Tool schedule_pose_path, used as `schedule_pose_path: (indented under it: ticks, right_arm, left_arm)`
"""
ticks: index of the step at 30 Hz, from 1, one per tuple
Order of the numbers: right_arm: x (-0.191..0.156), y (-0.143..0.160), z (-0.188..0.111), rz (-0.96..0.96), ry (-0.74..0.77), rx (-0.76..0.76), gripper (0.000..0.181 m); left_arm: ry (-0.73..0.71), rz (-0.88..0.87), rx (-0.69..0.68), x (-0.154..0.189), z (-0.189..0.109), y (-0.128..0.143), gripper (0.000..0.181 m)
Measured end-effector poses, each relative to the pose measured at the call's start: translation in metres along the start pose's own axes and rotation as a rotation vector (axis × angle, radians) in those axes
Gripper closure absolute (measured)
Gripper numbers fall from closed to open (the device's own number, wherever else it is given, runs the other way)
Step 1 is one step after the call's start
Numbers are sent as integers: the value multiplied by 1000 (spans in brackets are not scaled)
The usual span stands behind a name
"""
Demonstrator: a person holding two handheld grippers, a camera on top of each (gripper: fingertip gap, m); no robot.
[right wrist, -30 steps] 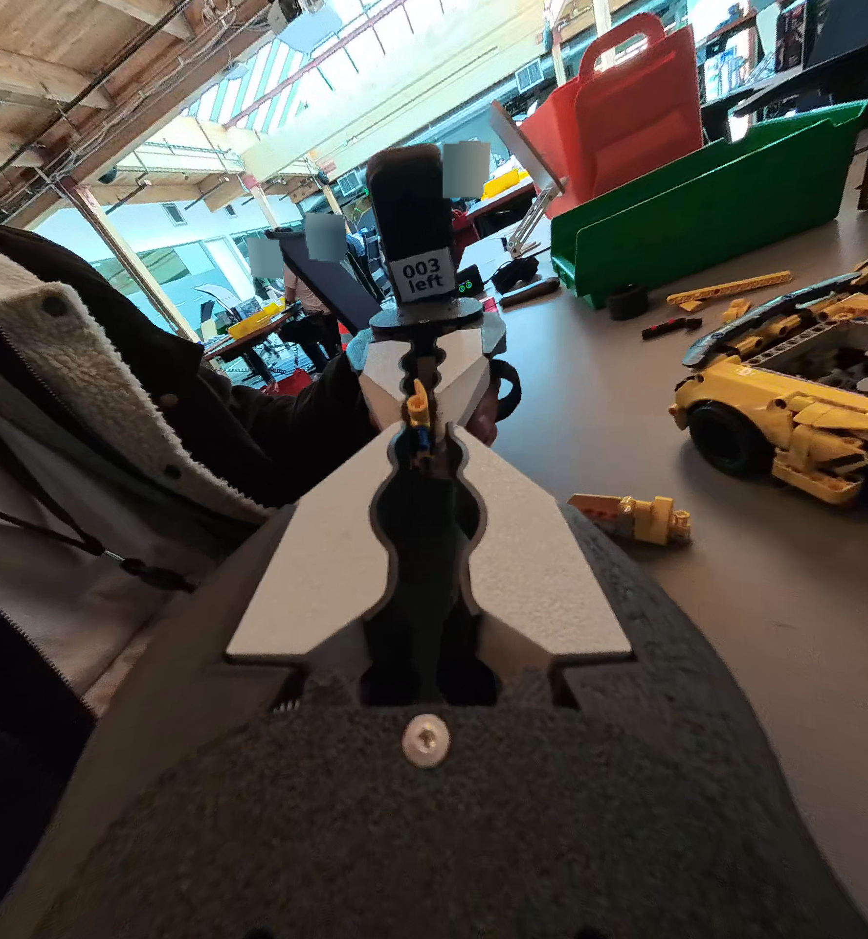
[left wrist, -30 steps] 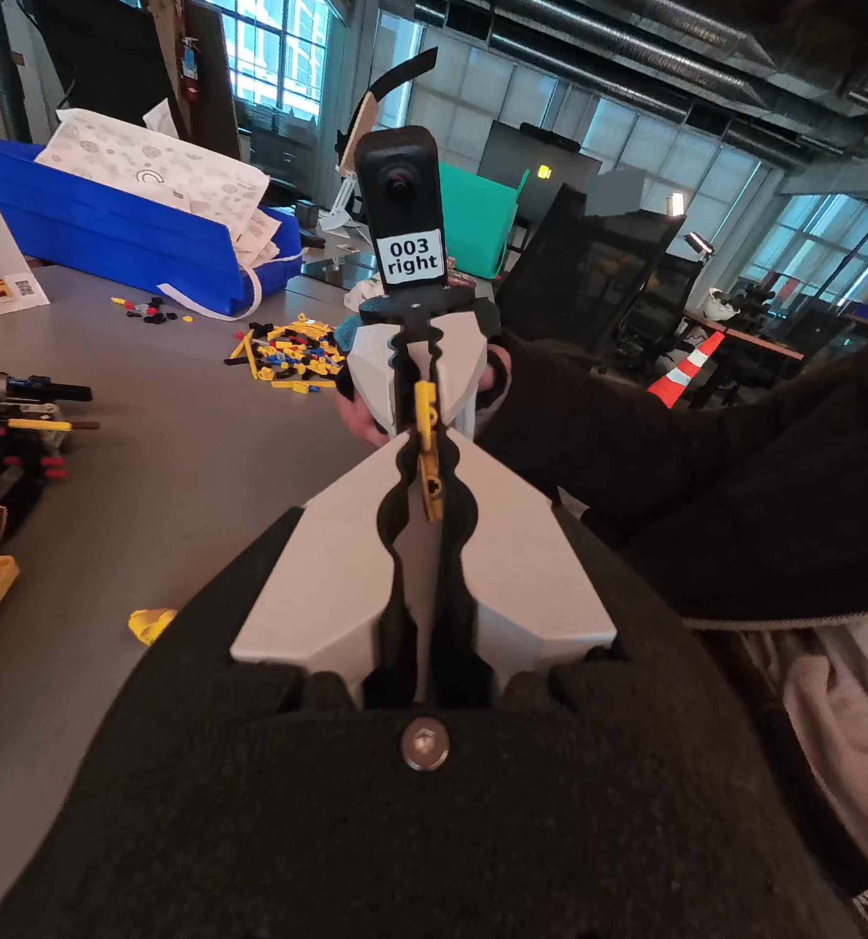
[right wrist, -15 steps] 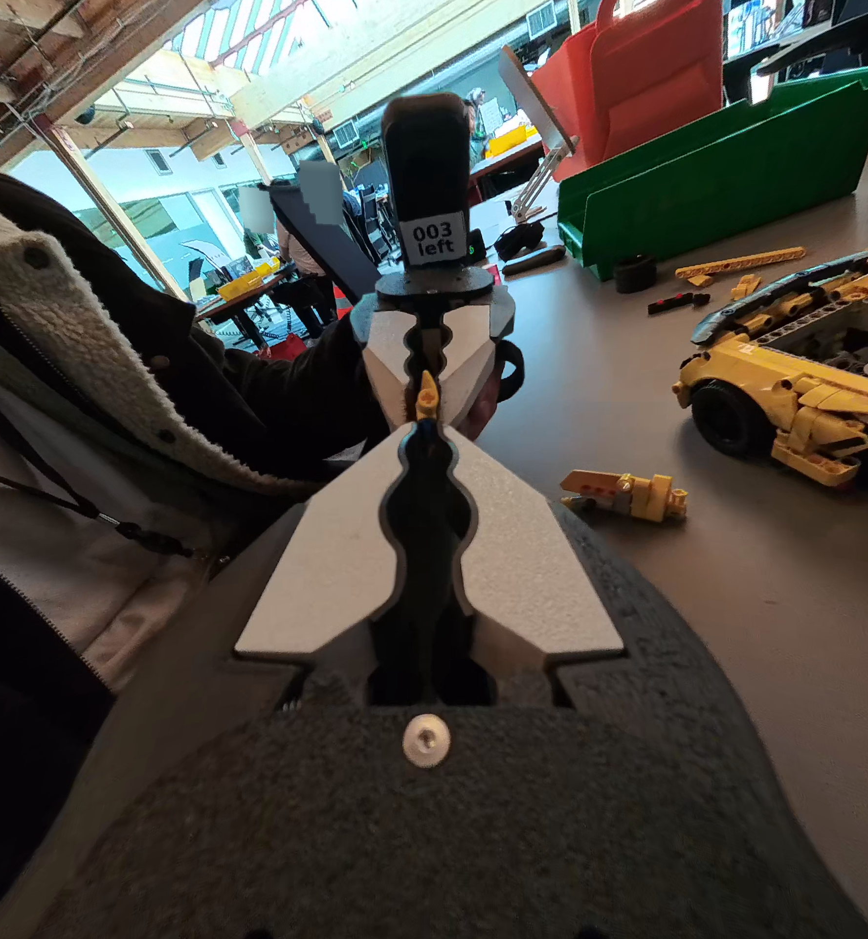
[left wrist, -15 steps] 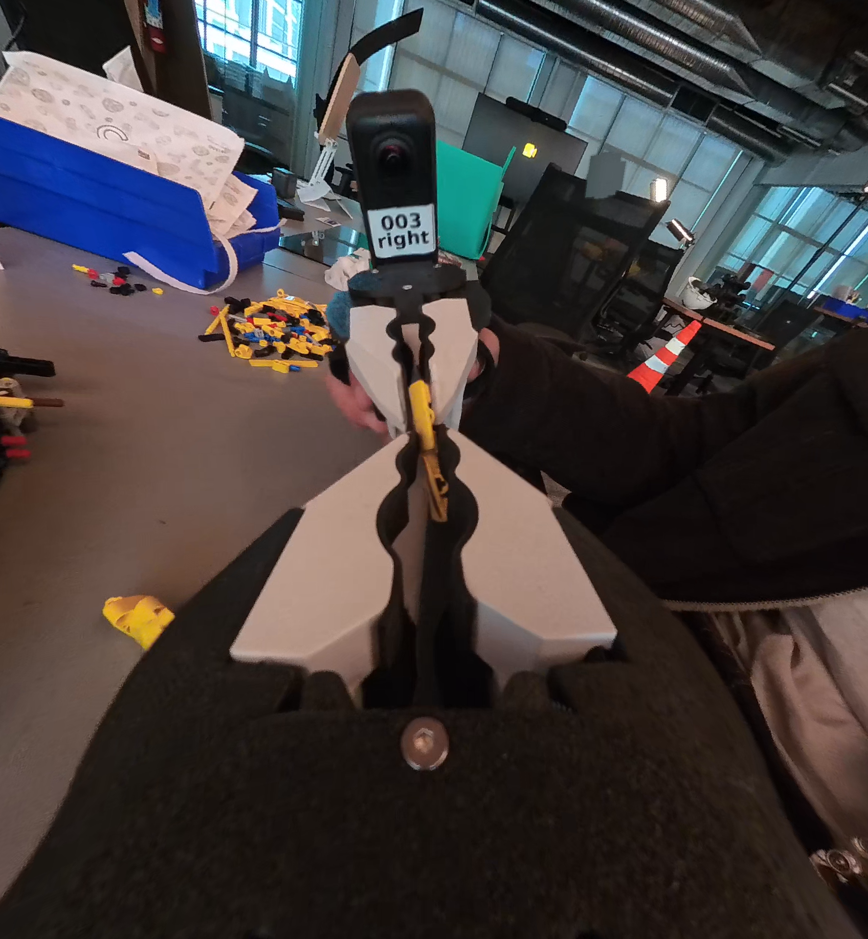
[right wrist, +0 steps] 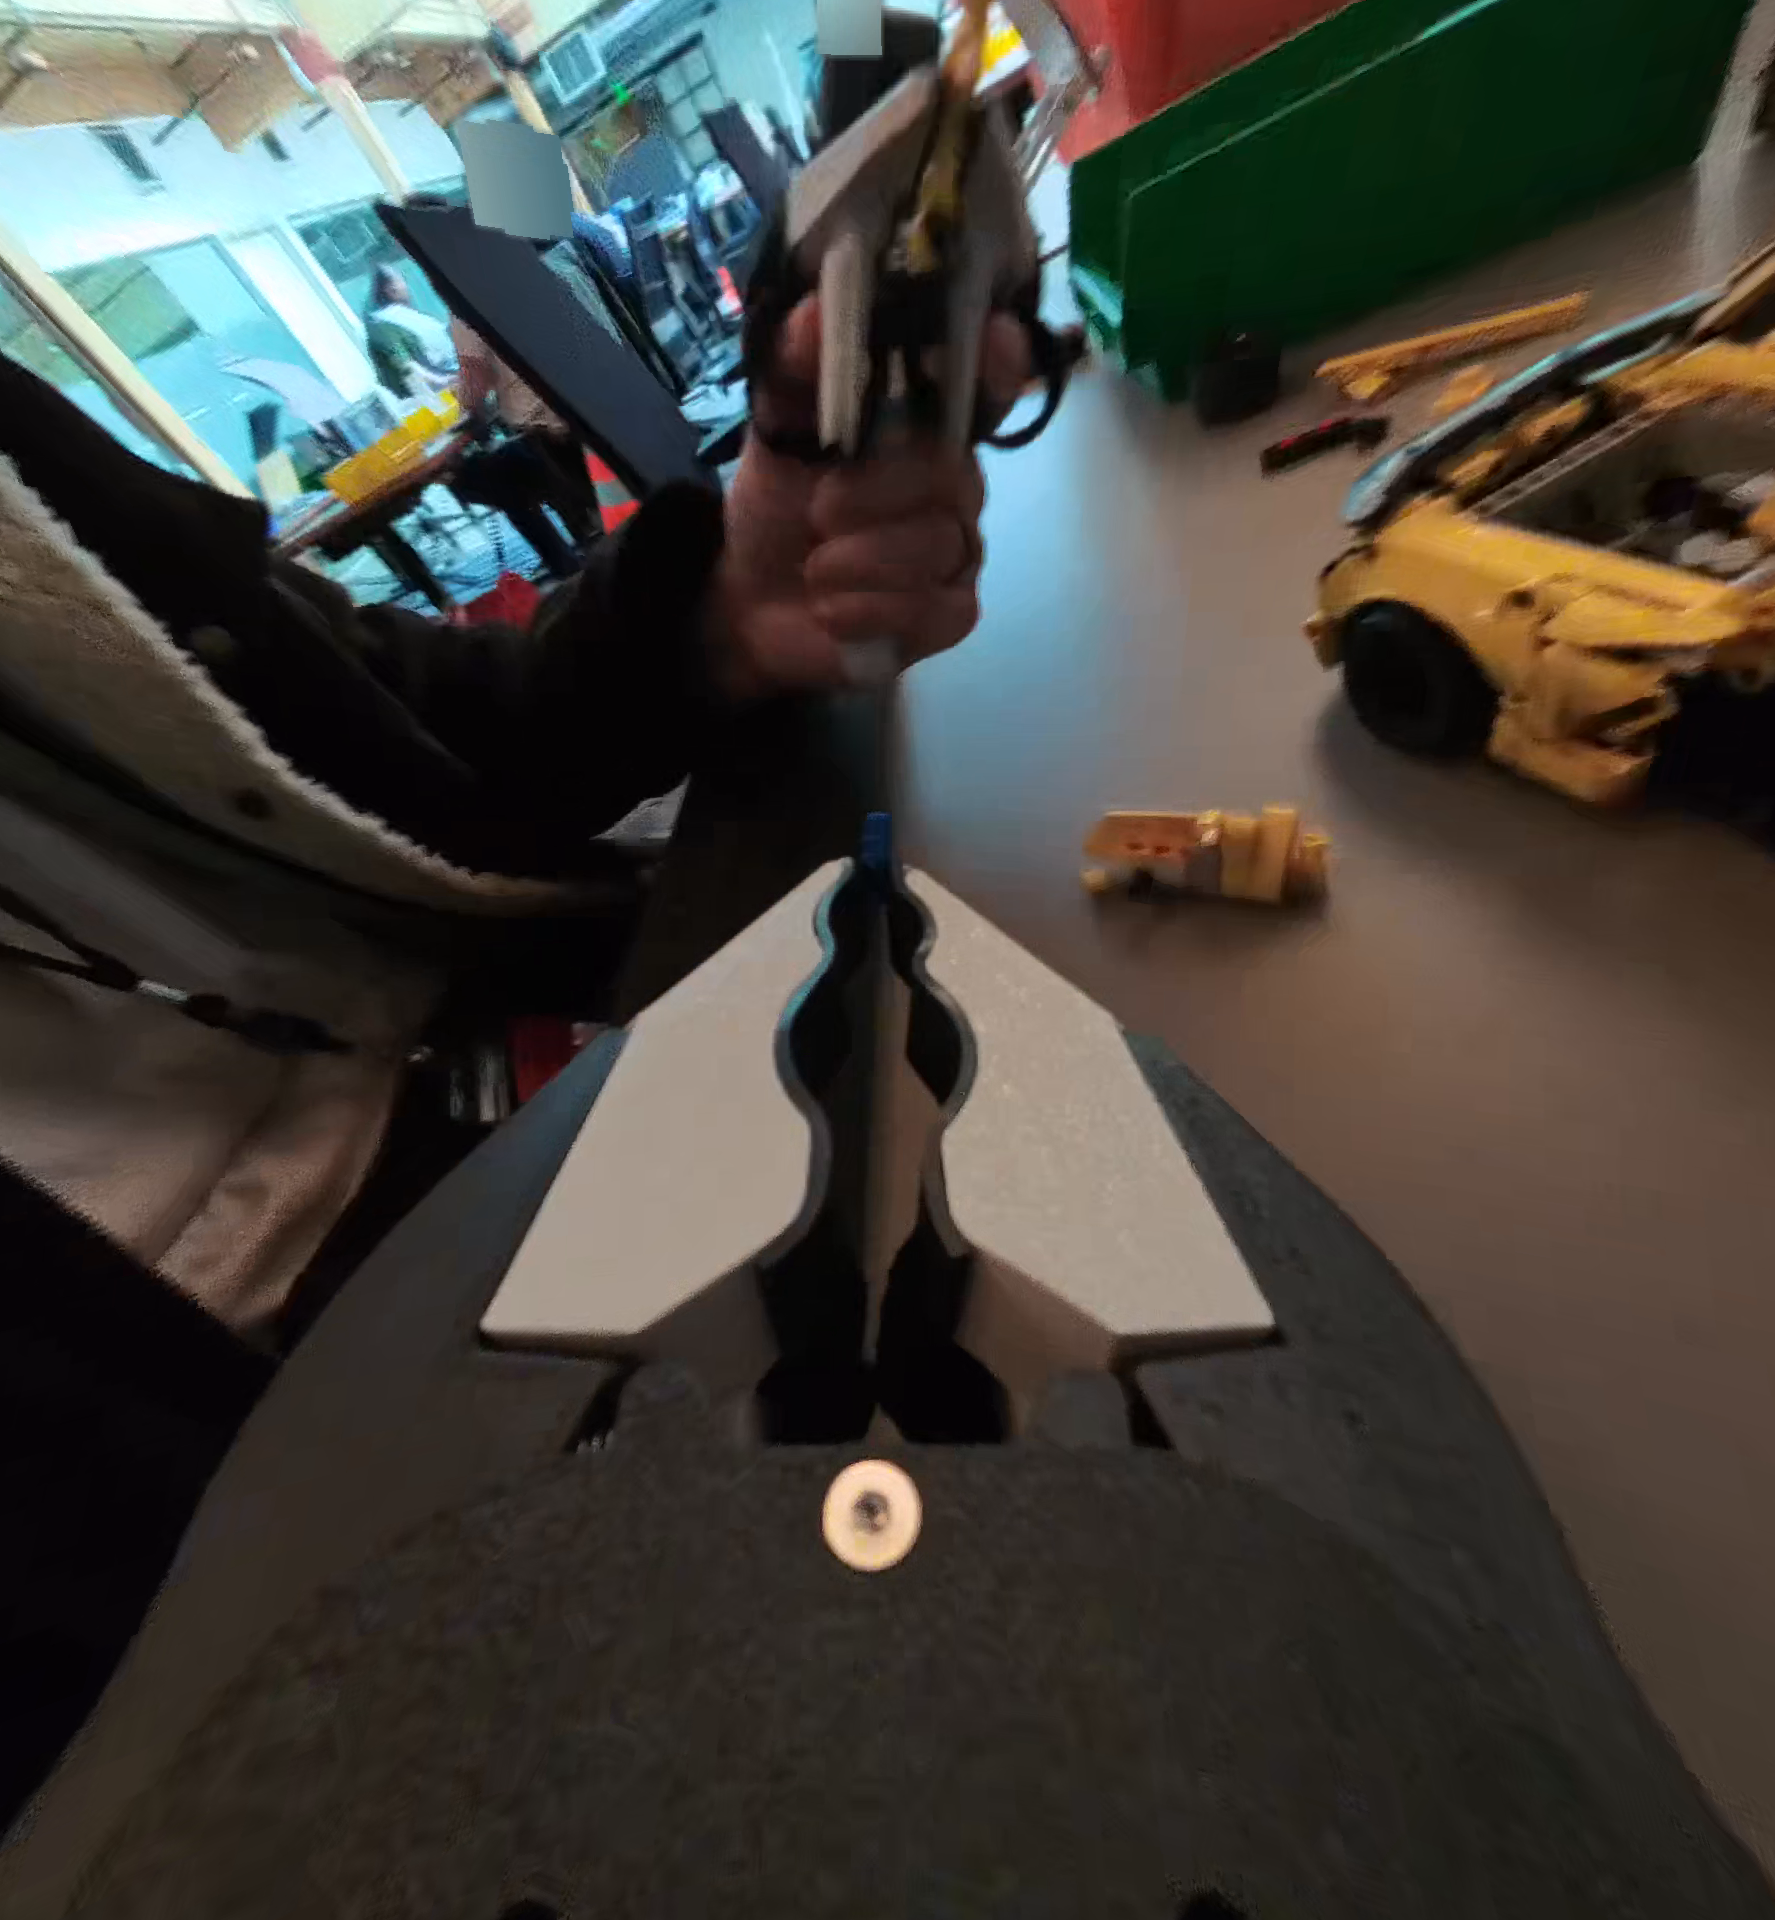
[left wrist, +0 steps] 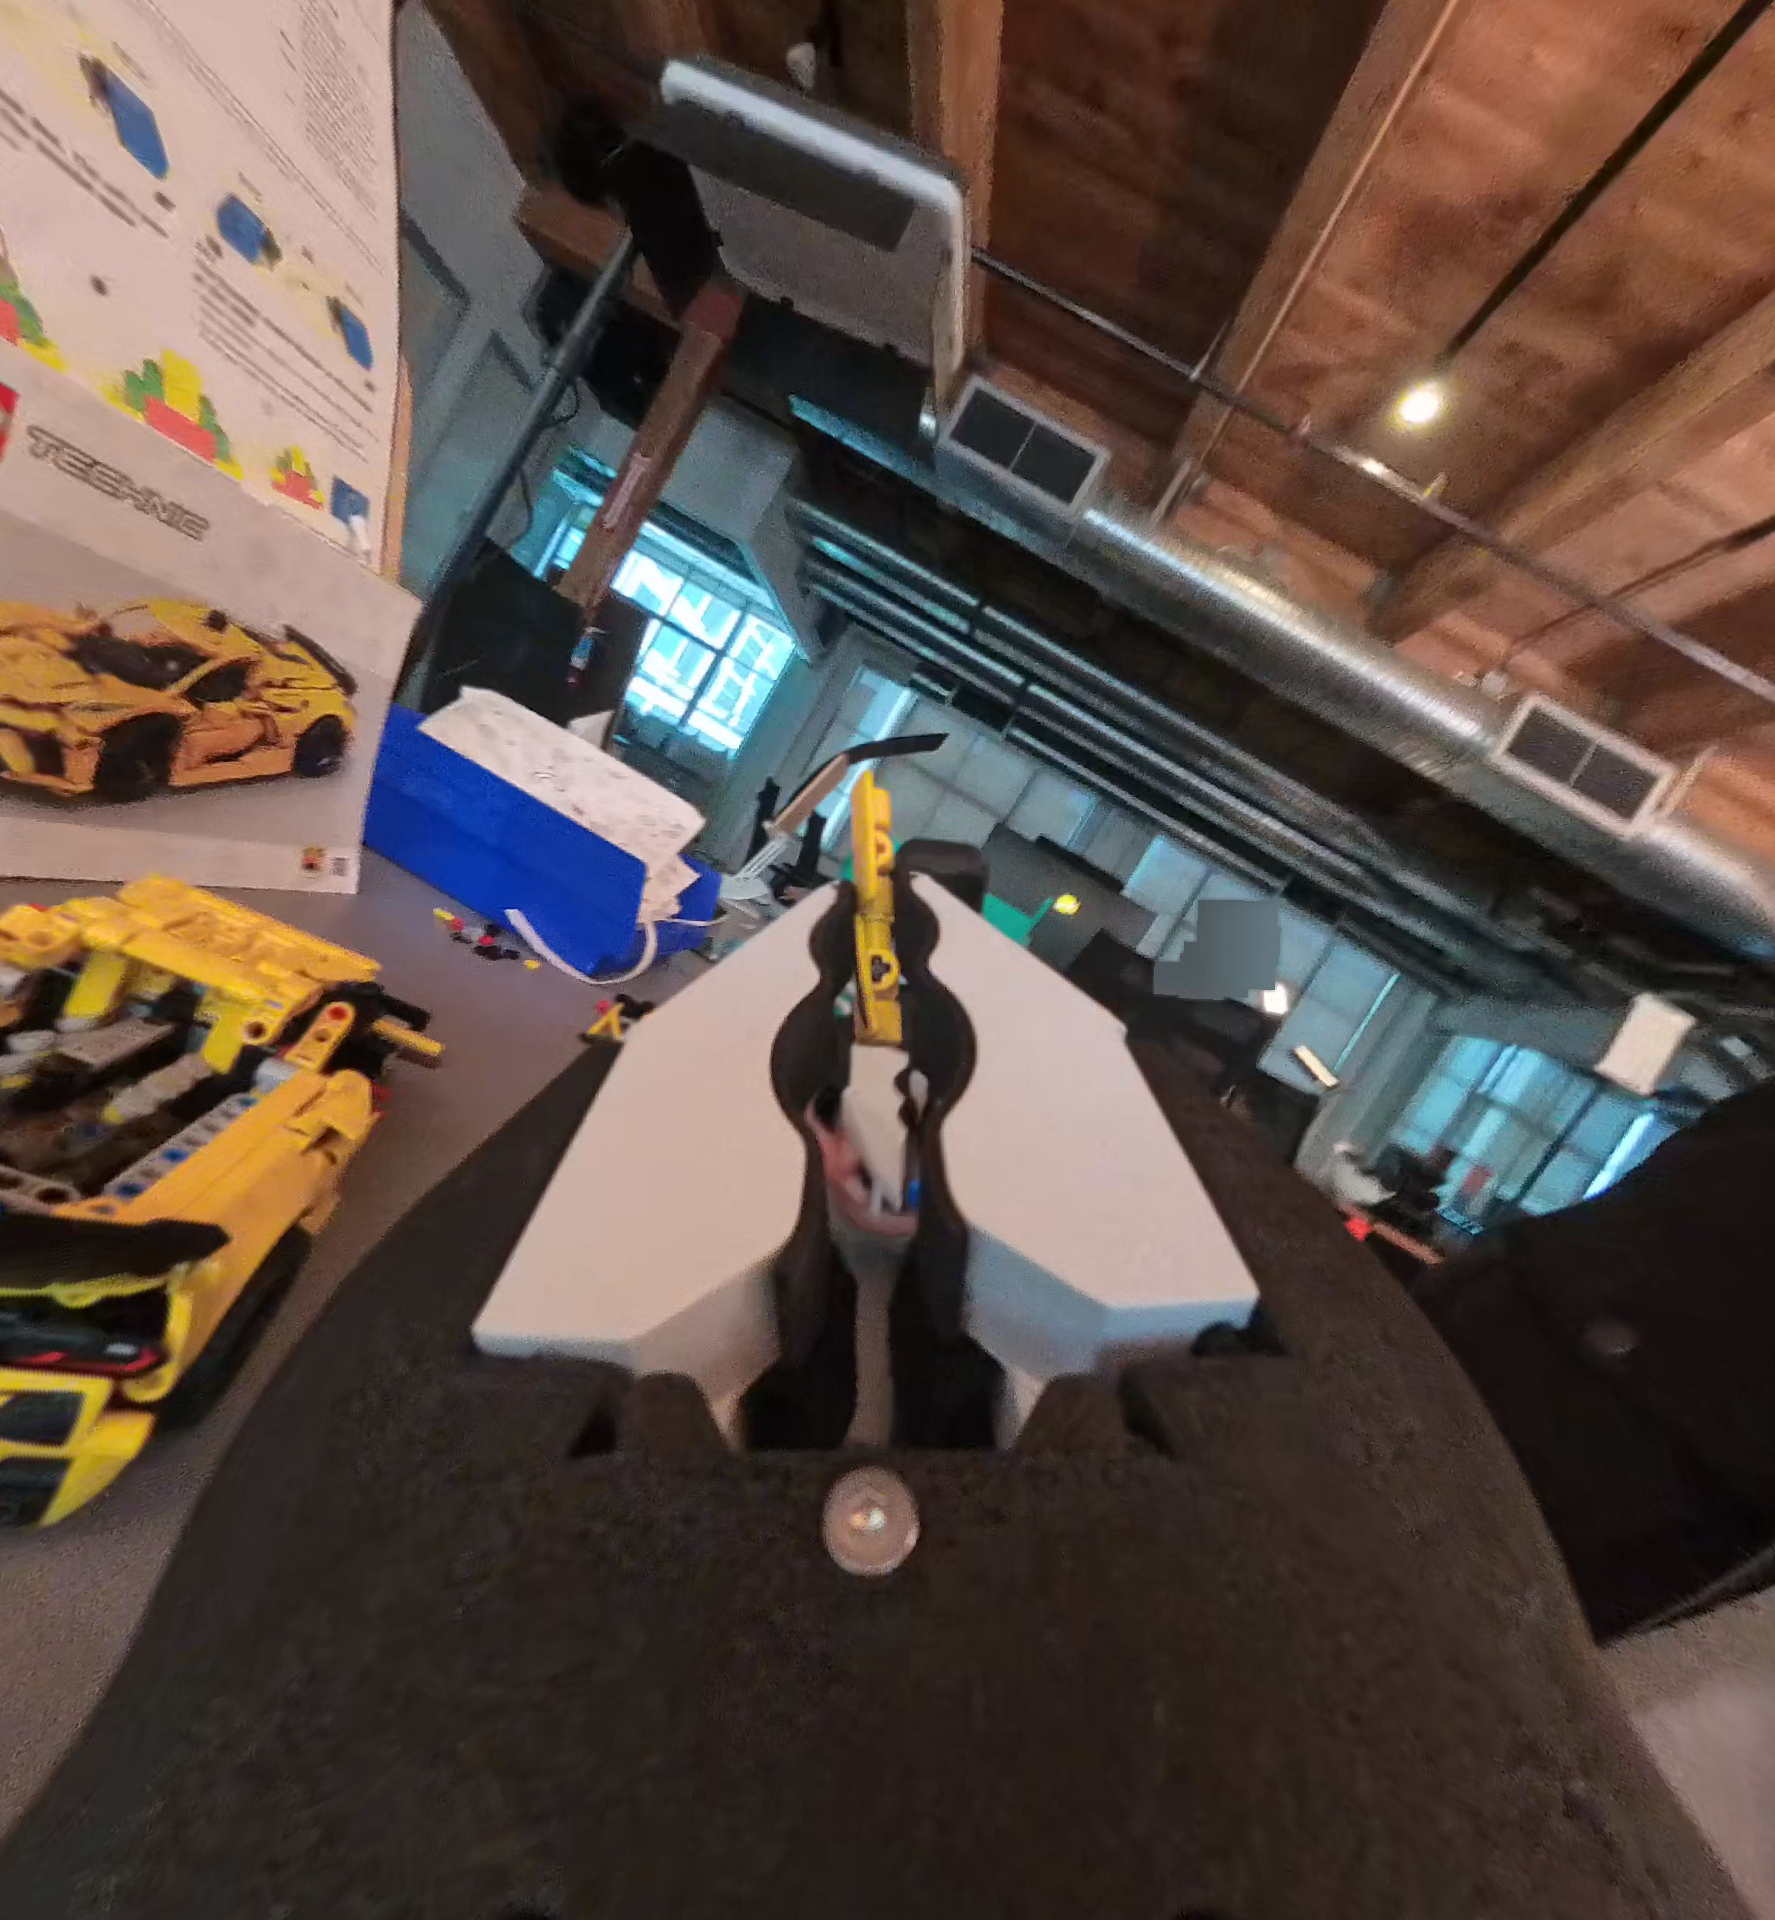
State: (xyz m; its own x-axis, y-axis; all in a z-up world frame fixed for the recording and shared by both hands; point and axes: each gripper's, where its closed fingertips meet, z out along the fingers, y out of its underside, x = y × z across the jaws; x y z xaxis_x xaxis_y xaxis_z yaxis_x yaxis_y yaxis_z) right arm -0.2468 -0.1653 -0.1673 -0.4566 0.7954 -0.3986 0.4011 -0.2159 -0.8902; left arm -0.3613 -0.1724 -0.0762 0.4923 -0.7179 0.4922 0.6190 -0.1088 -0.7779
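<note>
My left gripper (left wrist: 872,899) is shut on a thin yellow beam (left wrist: 875,935) that sticks up past the fingertips, and it points up towards the ceiling. In the right wrist view the left gripper (right wrist: 950,83) is raised and tilted upward in a hand (right wrist: 862,561), with the yellow beam (right wrist: 930,208) between its fingers. My right gripper (right wrist: 875,883) is shut on a small blue pin (right wrist: 875,840) that pokes out of the tips. It sits below the left gripper and apart from it.
A partly built yellow toy car (left wrist: 135,1143) stands on the grey table (right wrist: 1485,1143) and shows in the right wrist view (right wrist: 1589,582). A small yellow sub-assembly (right wrist: 1205,854) lies near it. A green bin (right wrist: 1382,166), a blue bin (left wrist: 509,842) and a printed box (left wrist: 135,416) stand behind. Tip to tip, the grippers are about 15 cm apart.
The two grippers have come apart. The left one swung up and to the left with the yellow beam. The right one now holds only the blue pin, clear of the beam.
</note>
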Motion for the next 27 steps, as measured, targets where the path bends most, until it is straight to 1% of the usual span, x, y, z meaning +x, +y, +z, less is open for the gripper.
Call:
schedule_pose_path:
  ticks: [2,3,4,5,6,7,8,9,10,11,12,14,16,17,18,19,20,21,23,24,25,27]
  right_arm:
    - [17,3,-6,26,78,-14,178]
    - [29,6,-15,39,143,-29,178]
    - [47,9,-33,41,265,-49,178]
    - [74,15,-62,46,447,-81,178]
    - [103,25,-103,65,666,-126,177]
    - [126,36,-151,108,885,-155,177]
    - [140,47,-196,170,1067,-168,178]
    - [146,57,-231,229,1185,-164,177]
    - [148,65,-253,265,1242,-146,177]
    - [149,73,-272,293,1302,-143,173]
    - [150,78,-284,301,1338,-149,168]
    - [148,78,-292,283,1339,-118,165]
    - [144,67,-294,254,1330,-64,161]
    - [140,56,-289,226,1312,-27,157]
    - [134,40,-276,184,1259,5,155]
    - [124,22,-253,126,1171,33,155]
    - [110,0,-220,44,1040,69,154]
    - [90,-24,-181,-44,871,131,154]
    - [42,-61,-106,-135,532,252,152]
    - [23,-69,-75,-128,385,274,145]
    - [10,-69,-47,-98,267,256,140]
    - [-8,-62,-7,-41,101,205,140]
  left_arm:
    - [-8,59,-114,7,14,27,175]
    - [-9,68,-176,8,20,42,175]
    - [-5,81,-216,11,24,52,175]
    - [11,86,-236,14,26,57,175]
    - [33,72,-247,17,27,60,175]
    - [53,38,-255,19,28,62,175]
    - [66,1,-268,19,29,65,175]
    - [73,-26,-286,18,30,69,175]
    - [78,-37,-304,17,31,72,175]
    - [84,-36,-312,19,32,74,175]
    - [93,-31,-315,21,32,75,175]
    - [103,-31,-326,23,32,77,175]
    - [109,-45,-321,23,31,77,175]
    - [110,-53,-315,23,31,76,175]
    - [114,-64,-306,23,30,74,175]
    - [123,-80,-295,24,30,72,175]
    - [134,-97,-286,24,30,70,175]
    - [141,-110,-281,25,29,69,175]
    - [142,-111,-294,25,29,71,175]
    - [140,-95,-308,26,29,74,175]
    - [141,-76,-326,27,29,77,175]
    - [144,-37,-367,31,29,85,175]
